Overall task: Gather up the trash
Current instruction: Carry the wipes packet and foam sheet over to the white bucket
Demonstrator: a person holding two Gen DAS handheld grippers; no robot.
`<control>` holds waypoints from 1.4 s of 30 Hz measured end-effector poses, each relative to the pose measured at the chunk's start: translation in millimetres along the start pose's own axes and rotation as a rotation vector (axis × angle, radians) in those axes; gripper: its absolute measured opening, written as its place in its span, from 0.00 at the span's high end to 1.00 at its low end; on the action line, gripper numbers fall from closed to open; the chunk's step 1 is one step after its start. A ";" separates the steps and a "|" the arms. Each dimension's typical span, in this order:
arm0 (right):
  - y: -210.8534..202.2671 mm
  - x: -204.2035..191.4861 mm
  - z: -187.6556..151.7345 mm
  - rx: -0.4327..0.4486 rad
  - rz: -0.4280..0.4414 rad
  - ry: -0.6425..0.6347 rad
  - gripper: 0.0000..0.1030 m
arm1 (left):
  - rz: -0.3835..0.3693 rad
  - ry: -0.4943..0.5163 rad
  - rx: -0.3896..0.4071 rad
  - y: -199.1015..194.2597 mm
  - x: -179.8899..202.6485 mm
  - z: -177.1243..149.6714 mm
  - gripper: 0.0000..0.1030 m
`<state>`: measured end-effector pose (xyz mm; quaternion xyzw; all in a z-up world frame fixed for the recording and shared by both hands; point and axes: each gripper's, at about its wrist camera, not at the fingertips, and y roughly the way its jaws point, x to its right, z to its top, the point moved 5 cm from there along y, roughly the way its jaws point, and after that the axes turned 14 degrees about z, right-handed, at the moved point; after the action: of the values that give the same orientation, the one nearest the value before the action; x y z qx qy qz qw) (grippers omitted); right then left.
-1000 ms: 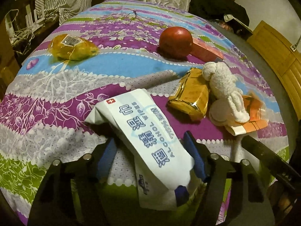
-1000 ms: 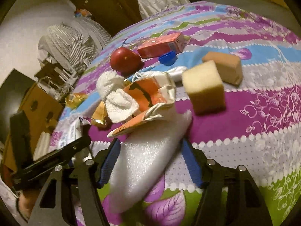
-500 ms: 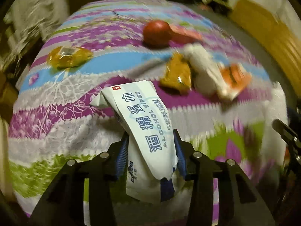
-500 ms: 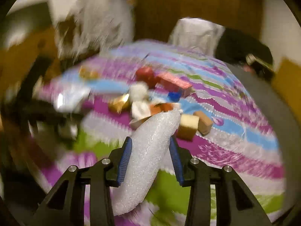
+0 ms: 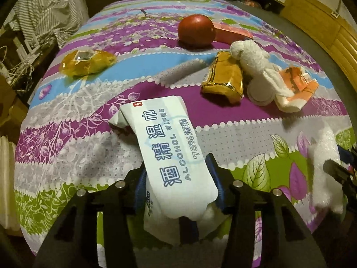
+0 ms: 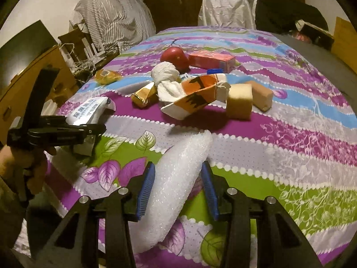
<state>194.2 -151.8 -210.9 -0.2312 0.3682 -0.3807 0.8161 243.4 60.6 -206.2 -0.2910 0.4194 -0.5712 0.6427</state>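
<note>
Red apple (image 5: 196,29); foam cubes (image 6: 239,103)

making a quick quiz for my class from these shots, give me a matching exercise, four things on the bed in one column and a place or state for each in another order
Things
1. alcohol wipes pack
2. white foam sheet
3. red ball
4. gold foil packet

Places or states
A. lies on the bedspread right beside the rolled white towel
B. between the jaws of the right gripper
C. sits far back, in front of the pink box
D. between the jaws of the left gripper

Pairs: 1-D, 2-B, 3-C, 4-A
</note>
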 end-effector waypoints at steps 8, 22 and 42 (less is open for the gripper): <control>0.2 -15.7 -3.7 0.032 0.002 -0.037 0.66 | 0.017 -0.048 0.083 -18.3 0.2 -10.5 0.63; -118.2 -60.8 32.7 0.493 -0.251 -0.213 0.66 | 0.089 -0.122 0.577 -167.2 15.4 -1.2 0.63; -185.9 -76.1 13.0 0.666 -0.289 -0.226 0.66 | 0.064 -0.140 0.800 -226.0 43.1 -20.7 0.63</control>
<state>87.1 -202.4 -48.1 -0.0435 0.0957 -0.5627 0.8199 114.4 -19.6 -32.1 -0.0428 0.1281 -0.6477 0.7498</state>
